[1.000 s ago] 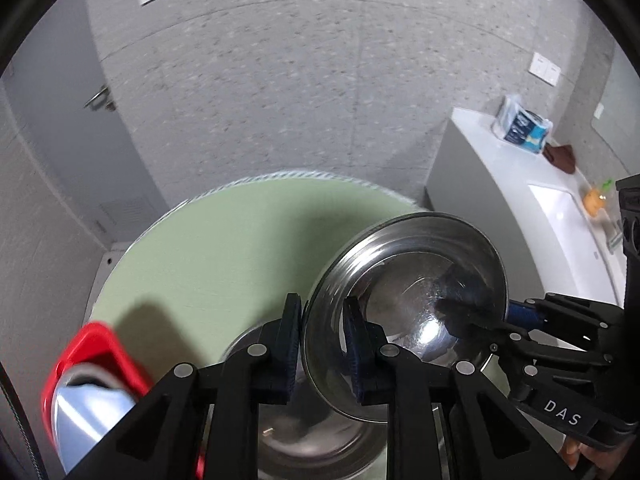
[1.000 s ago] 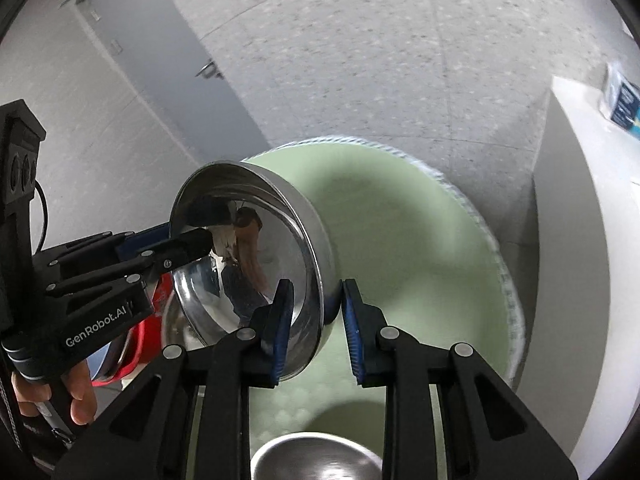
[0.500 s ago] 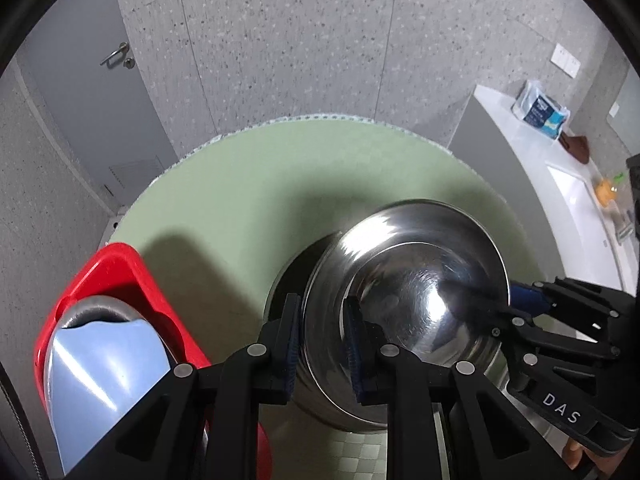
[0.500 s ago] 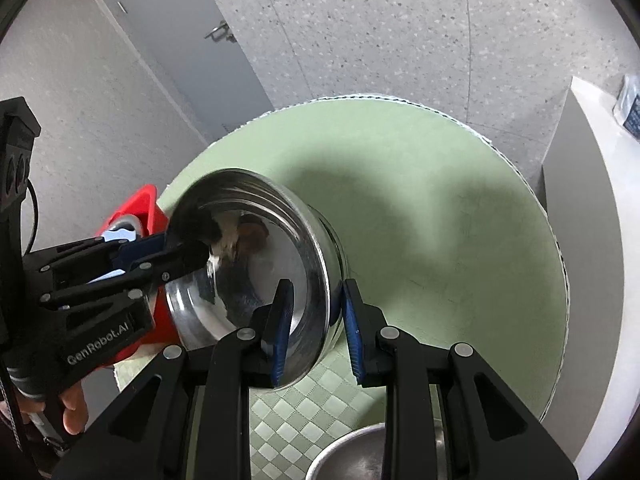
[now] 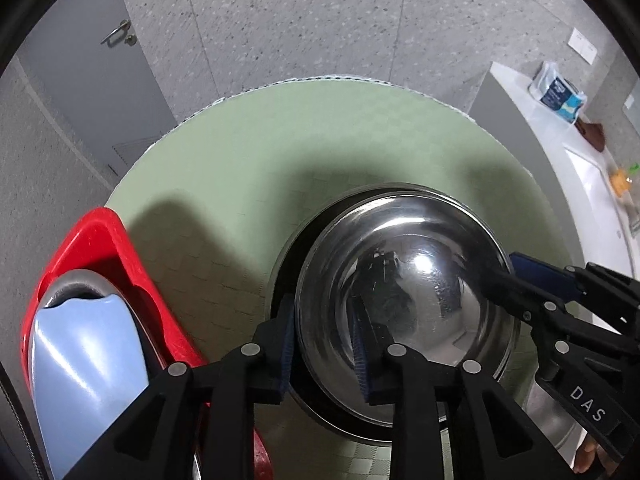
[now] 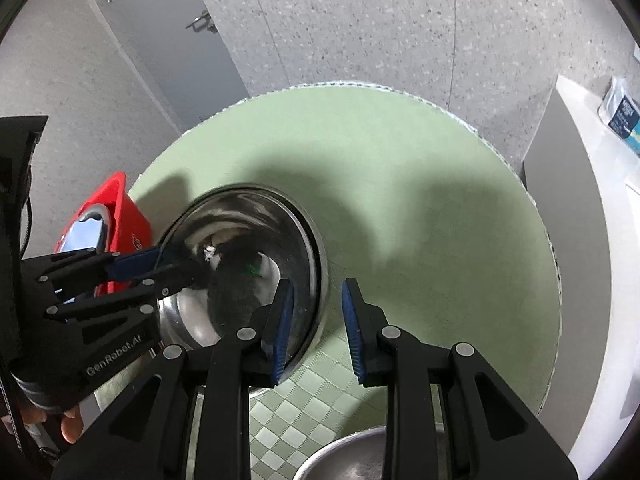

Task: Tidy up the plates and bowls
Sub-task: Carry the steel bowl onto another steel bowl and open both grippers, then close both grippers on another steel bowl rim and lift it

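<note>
A shiny steel bowl [image 5: 416, 292] sits low on the round green table [image 5: 320, 144], seemingly nested in another steel bowl beneath it. My left gripper [image 5: 324, 344] straddles its near-left rim, with the jaws parted wider than the rim. My right gripper [image 6: 316, 328] straddles the bowl's [image 6: 240, 256] right rim, also parted. Each gripper shows in the other's view at the bowl's opposite side.
A red basket [image 5: 104, 248] at the left holds a light blue plate [image 5: 88, 376] and a steel dish. Another steel bowl [image 6: 352, 456] lies at the near edge in the right wrist view. A white counter [image 5: 576, 176] with a packet stands at the right.
Both grippers lowered the tilted steel bowl until it lies level on the table. Both pairs of jaws have opened from their tight hold on the rim.
</note>
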`<state>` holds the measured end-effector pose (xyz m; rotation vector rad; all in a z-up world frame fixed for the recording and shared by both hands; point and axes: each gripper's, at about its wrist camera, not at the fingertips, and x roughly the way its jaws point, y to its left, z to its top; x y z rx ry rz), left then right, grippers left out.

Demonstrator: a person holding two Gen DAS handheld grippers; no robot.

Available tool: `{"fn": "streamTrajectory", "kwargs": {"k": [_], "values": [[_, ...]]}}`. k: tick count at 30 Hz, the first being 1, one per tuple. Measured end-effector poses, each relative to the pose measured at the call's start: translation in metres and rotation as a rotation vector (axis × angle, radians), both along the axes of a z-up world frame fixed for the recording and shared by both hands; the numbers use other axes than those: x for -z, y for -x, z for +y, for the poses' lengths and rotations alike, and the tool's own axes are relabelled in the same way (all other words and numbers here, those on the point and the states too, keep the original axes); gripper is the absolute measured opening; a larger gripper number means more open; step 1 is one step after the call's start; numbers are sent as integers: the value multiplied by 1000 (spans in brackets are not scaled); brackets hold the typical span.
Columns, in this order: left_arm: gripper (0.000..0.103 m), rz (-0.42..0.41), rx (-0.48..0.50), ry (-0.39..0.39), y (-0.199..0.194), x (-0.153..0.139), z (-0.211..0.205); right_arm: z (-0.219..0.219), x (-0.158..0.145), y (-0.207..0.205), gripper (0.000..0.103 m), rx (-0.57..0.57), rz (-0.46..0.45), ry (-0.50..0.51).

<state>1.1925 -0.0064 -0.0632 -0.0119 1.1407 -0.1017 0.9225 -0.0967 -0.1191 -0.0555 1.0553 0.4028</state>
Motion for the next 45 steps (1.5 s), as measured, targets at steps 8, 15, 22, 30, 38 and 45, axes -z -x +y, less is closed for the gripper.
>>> {"fn": "streamTrajectory", "kwargs": {"k": [8, 15, 22, 30, 38, 45], "values": [[66, -50, 17, 9, 13, -11, -9, -6, -8, 8, 27, 15, -21, -33], [77, -144, 44, 42, 46, -36, -18, -40, -33, 33, 44, 95, -72, -57], [79, -164, 129, 101, 78, -34, -31, -95, -43, 74, 45, 244, -95, -63], [80, -143, 243, 122, 107, -25, -55, -130, -28, 116, 48, 364, -58, -80], [79, -78, 276, 113, 115, -9, -63, -134, -6, 126, 48, 376, -4, -108], [72, -17, 267, 126, 104, 1, -68, -136, 14, 123, 48, 378, 46, -114]]}}
